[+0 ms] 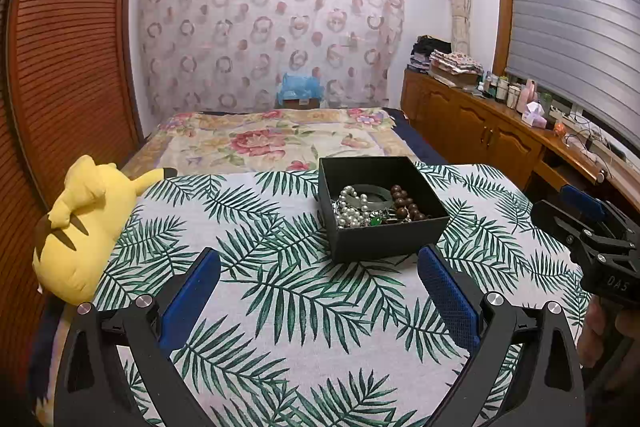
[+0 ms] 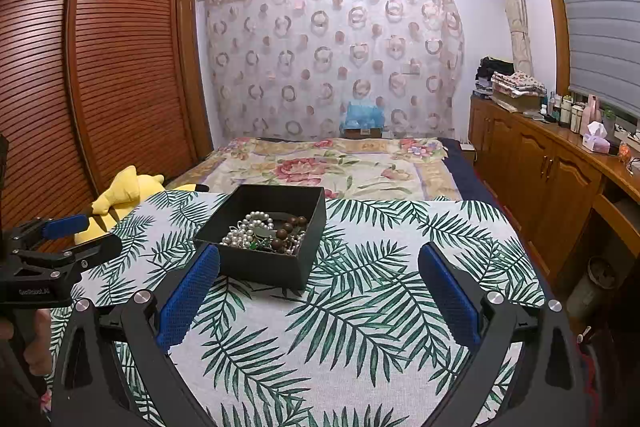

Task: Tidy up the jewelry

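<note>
Left wrist view: I hold the left gripper spread wide and empty, short of the black box where pearls, a bangle and brown beads lie heaped together — jewelry already gathered, or still to sort. Right wrist view: my right gripper is likewise apart, gripping nothing — the box sits on the leaf-print cloth, near its left finger.

The box stands on the table holding the jewelry, the plush toy at its left edge, the bed behind.
</note>
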`<state>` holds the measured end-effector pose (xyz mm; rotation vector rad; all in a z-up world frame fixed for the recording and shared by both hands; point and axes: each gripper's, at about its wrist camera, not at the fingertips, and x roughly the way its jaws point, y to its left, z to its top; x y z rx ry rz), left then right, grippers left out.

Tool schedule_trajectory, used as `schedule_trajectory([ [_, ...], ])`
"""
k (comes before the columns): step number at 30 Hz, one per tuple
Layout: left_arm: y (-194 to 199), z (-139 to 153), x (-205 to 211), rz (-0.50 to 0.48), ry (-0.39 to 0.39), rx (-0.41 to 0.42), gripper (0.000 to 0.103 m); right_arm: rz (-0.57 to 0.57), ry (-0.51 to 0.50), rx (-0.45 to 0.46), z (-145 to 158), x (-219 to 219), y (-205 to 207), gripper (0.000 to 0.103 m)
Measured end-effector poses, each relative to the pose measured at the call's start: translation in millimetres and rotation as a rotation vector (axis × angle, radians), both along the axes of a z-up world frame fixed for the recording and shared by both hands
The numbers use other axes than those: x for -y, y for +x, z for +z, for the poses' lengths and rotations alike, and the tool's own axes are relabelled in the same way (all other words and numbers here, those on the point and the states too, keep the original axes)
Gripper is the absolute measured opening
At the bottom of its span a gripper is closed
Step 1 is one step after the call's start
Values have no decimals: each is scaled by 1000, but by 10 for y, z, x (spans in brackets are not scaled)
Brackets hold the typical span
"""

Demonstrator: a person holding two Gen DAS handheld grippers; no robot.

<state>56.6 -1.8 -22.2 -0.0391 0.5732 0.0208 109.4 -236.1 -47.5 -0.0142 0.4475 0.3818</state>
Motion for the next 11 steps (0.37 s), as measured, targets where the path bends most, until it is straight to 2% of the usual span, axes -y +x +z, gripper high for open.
schedule_trajectory([
  [11, 1, -4, 14, 4, 1, -1, 95, -4, -7, 9, -28, -7, -8, 100],
])
